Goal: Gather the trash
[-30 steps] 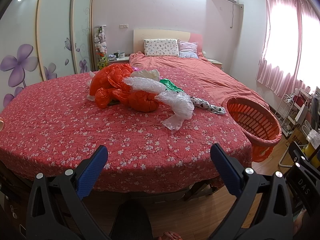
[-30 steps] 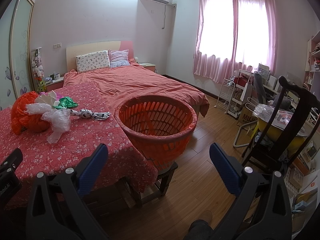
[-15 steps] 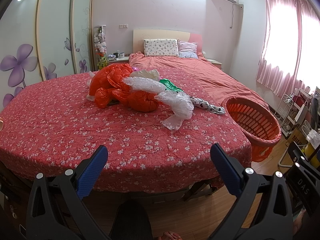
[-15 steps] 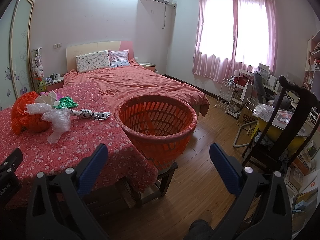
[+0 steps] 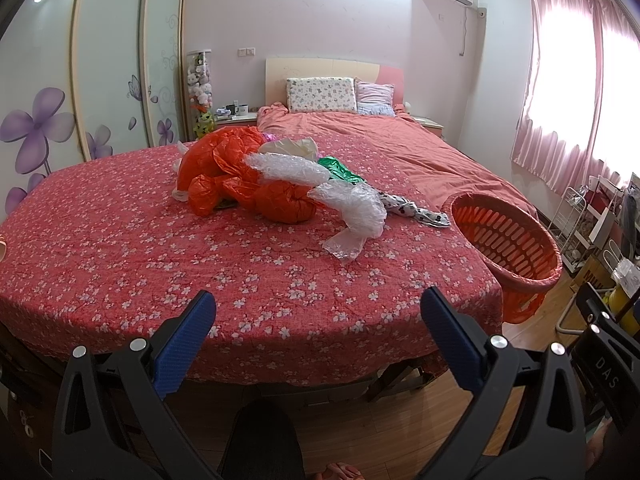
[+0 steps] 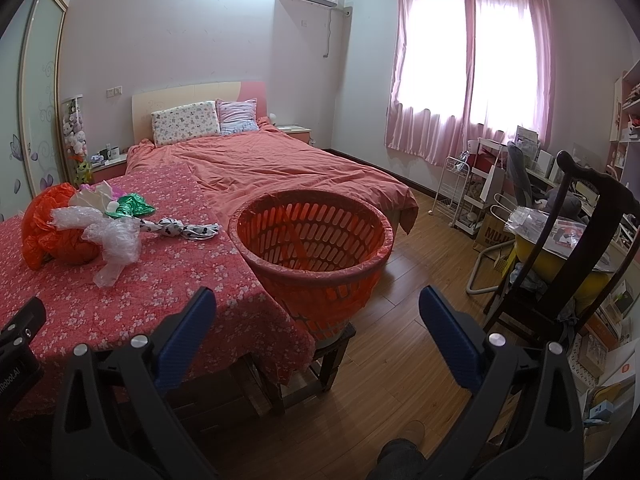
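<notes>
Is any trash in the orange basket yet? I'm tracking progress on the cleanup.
No, the orange basket shows only its bare slatted walls in the right wrist view, while the plastic bags lie on the floral tablecloth.

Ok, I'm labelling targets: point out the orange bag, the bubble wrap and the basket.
orange bag (image 5: 224, 160), left wrist view, crumpled upper side.
bubble wrap (image 5: 352, 204), left wrist view, middle bulge.
basket (image 6: 312, 264), right wrist view, near rim.
</notes>
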`<state>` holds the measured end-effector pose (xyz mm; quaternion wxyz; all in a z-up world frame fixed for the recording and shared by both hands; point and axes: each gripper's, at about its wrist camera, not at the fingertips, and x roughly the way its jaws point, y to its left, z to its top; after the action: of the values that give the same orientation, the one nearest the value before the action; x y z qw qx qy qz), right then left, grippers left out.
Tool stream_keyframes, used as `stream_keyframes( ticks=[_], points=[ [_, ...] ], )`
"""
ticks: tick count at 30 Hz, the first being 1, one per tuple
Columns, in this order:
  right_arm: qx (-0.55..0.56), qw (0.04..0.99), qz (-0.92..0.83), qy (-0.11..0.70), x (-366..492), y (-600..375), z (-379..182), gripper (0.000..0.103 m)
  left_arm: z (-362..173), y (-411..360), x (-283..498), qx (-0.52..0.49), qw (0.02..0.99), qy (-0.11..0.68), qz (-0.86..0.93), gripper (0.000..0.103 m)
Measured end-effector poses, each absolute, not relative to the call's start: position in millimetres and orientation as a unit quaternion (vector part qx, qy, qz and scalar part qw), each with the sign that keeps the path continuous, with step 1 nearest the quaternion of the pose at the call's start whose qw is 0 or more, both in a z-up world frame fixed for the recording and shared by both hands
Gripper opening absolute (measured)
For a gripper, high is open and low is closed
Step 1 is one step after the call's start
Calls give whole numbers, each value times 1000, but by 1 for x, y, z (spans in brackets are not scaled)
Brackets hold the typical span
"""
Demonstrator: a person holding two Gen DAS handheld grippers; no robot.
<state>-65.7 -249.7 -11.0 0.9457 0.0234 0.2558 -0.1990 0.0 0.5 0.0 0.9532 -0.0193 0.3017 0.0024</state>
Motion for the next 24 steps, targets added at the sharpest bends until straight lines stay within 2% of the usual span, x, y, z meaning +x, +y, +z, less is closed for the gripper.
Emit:
stream_keyframes(
  ticks=[24],
  points=[
    [24,946,-199,256,-64,-251,-11,99,-4,-9,-1,-20,952,304,2,101]
  ],
)
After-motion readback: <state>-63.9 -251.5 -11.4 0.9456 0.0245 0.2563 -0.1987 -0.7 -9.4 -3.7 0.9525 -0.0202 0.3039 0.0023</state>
